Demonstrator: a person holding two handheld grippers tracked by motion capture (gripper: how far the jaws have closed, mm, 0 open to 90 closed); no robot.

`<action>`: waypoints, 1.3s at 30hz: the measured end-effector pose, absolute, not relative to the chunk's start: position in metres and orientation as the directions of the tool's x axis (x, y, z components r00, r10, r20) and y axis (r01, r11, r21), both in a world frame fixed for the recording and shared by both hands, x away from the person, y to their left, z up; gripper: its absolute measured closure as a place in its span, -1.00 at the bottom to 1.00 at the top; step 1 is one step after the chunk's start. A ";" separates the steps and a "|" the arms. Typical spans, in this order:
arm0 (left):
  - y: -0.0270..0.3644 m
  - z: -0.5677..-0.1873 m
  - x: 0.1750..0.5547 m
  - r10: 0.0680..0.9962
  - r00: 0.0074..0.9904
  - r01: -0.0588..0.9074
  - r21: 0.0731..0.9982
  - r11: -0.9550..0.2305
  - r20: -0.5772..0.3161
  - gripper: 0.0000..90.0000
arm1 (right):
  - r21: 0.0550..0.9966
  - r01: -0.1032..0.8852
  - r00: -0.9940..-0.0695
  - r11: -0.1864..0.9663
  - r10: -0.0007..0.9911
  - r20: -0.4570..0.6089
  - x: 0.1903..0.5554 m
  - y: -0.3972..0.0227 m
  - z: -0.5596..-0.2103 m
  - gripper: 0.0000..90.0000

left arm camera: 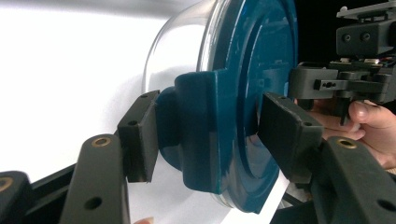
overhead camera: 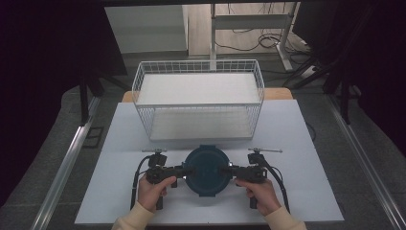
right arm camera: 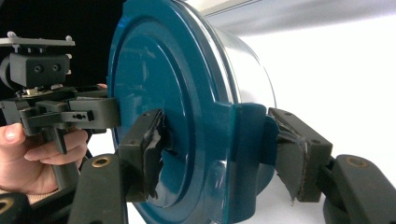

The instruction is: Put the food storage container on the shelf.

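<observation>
Both grippers, left (overhead camera: 187, 171) and right (overhead camera: 229, 171), pinch the container (overhead camera: 208, 171) lid clips at lower centre. Lid on; wire basket (overhead camera: 198, 70) empty.

Left black two-jaw gripper (overhead camera: 184, 171) held level in the person's left hand (overhead camera: 154, 190), jaws pointing inward, clamped across the round teal-lidded clear container (overhead camera: 208, 170). Right black two-jaw gripper (overhead camera: 230, 171) in the right hand (overhead camera: 261, 191) mirrors it, jaws closed on the opposite rim latch. Both forearms enter from below.
</observation>
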State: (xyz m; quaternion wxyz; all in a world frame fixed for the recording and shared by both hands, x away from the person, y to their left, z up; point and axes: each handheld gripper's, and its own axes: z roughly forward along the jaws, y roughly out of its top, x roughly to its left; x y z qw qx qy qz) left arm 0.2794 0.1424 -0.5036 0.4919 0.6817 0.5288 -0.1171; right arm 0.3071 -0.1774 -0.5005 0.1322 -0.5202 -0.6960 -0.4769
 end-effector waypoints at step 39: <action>0.147 -0.448 0.271 0.612 0.528 0.731 0.681 0.024 -0.588 -0.08 | 0.705 0.707 -0.593 0.060 0.594 0.544 0.301 -0.171 -0.437 -0.15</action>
